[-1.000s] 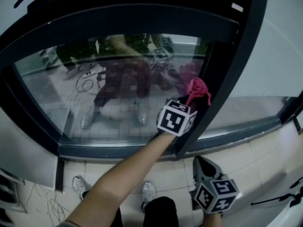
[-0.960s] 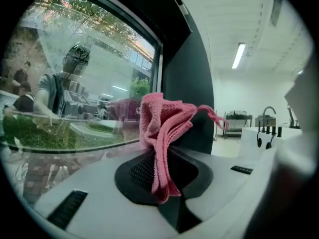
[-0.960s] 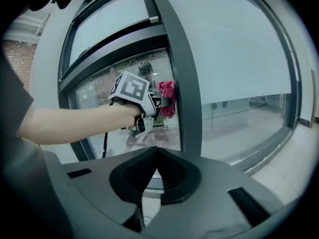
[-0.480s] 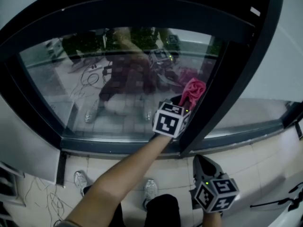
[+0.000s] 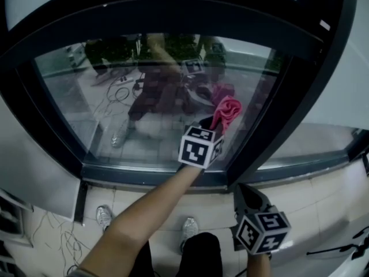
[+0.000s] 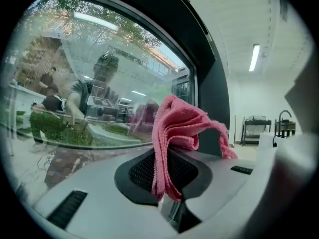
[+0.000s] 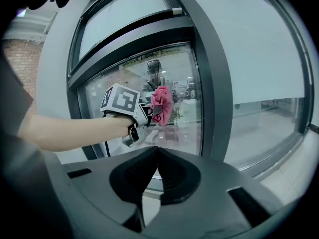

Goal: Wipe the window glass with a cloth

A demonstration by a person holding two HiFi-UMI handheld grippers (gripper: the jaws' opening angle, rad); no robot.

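Pink cloth [image 5: 226, 109] bunches at the lower right corner of the window glass [image 5: 104, 108], gripped in the left gripper [image 5: 211, 123]. The jaws are clenched on a fold of the fabric, and the loose remainder flops up and over to the right. The cloth sits right at the pane, though no view settles whether it presses on it. Just to its right runs the dark upright bar of the window frame [image 5: 275, 115], and the frame's lower rail [image 5: 144, 176] passes beneath the gripper's marker cube. The person's bare forearm [image 5: 151, 211] reaches up from the bottom of the head view to that gripper.

The right gripper [image 5: 240, 191] hangs low on the right, below the rail and well apart from the cloth. It points towards the window with its jaws pressed together and nothing between them. From its own view, the left gripper and the pink bundle show against the pane beyond.

The glass carries a dim reflection of the person and the grippers. Pale floor tiles [image 5: 323, 192] lie under the window. Two light shoes [image 5: 104, 216] stand on them, and thin cables [image 5: 64, 248] trail at the lower left.
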